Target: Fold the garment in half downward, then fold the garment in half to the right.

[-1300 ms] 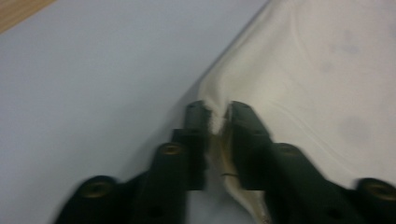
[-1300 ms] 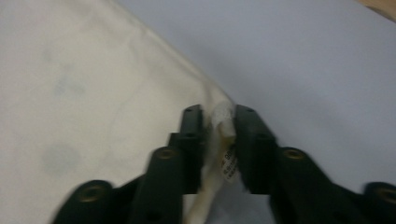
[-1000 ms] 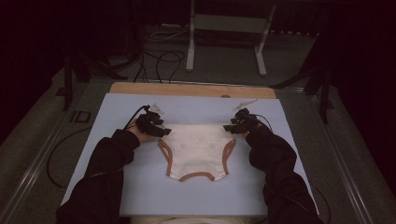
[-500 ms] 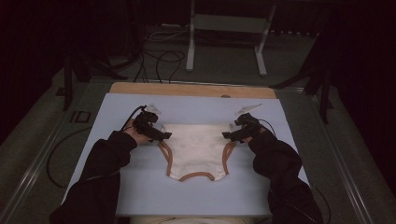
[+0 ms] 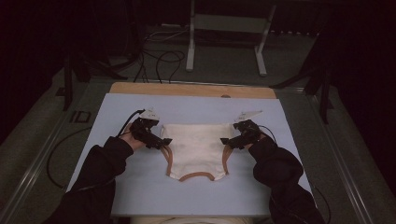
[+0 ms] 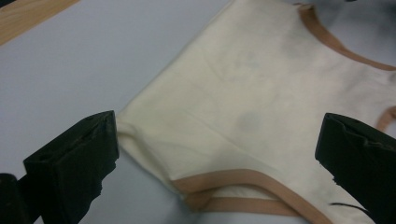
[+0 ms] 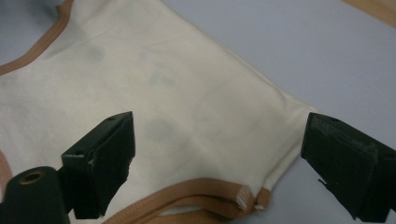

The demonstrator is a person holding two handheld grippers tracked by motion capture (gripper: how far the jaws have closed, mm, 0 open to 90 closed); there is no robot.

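High view: a cream garment (image 5: 196,149) with tan trim lies flat near the middle of the pale blue mat (image 5: 116,186), its wide straight edge toward the far edge of the mat and its narrow trimmed end toward the person. The left gripper (image 5: 164,141) sits at the garment's left far corner, the right gripper (image 5: 226,141) at its right far corner, each pointing inward along that wide edge. Both sets of jaws have just been opening and now stand wide apart. In the left gripper view the corner of the cloth (image 6: 140,126) lies on the mat between the jaws, touched by neither pad; the right gripper view shows the same at the other corner (image 7: 285,121).

The garment's long axis runs across the mat, from one gripper to the other, so each hand is nearest its own corner. Any next grasp, I judge, would turn on that symmetry: each tool need only reach inward along the cloth's wide edge.
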